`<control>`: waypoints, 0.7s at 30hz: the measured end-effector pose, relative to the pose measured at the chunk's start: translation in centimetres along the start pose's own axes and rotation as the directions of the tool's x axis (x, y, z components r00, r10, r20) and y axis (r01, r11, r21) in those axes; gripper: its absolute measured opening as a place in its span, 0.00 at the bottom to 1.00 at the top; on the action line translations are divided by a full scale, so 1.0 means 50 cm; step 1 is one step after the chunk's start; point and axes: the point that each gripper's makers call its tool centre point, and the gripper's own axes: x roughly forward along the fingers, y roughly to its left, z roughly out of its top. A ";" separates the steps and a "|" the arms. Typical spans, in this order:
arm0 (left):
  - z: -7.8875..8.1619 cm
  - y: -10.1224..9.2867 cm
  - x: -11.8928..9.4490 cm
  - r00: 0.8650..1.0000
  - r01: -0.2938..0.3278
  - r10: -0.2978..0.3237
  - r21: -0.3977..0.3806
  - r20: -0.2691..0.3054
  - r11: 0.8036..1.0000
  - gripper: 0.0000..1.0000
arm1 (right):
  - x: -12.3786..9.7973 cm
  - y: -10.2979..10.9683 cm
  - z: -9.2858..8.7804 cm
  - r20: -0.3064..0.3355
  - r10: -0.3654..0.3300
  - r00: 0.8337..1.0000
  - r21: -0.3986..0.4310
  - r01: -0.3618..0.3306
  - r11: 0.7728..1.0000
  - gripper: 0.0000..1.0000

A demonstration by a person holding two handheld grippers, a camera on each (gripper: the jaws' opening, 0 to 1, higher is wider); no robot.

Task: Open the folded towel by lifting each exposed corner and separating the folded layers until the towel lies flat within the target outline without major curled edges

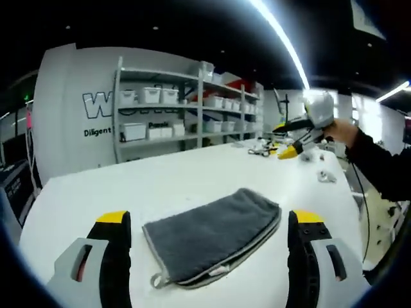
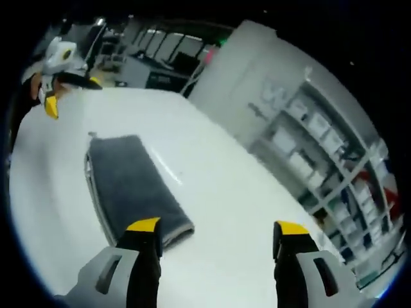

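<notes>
White table [image 1: 192, 173] spreads wide in the left gripper view, with shelving [image 1: 186, 109] of white bins behind it against a grey wall. The towel [image 1: 212, 234], grey and folded, lies near the table's near edge, between the left gripper [image 1: 212, 224]'s two yellow-tipped jaws, which stand wide apart and grasp nothing. Its stacked layer edges with pale trim face the camera, a small loop at the near left corner; the rounded fold lies on the far side. Bare tabletop surrounds it on all sides. Far right, the right gripper [image 1: 289, 151] is held up in a hand [image 1: 343, 131] above the table, well clear of the towel; small objects [image 1: 260, 151] lie by the far edge.

From the right gripper view, the same table [image 2: 212, 192] runs off toward the shelving [image 2: 321, 160]. The towel [image 2: 131, 183] lies left of centre, its fold end just beside the left jaw. The right gripper [image 2: 215, 231] is spread open and empty. The left gripper [image 2: 54, 102] hangs at upper left, apart from the towel.
</notes>
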 end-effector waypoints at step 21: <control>-0.062 0.149 0.043 0.972 0.010 0.030 0.165 -0.235 0.986 0.93 | 0.094 0.048 -0.039 -0.097 0.221 0.970 -0.361 -0.241 0.901 0.69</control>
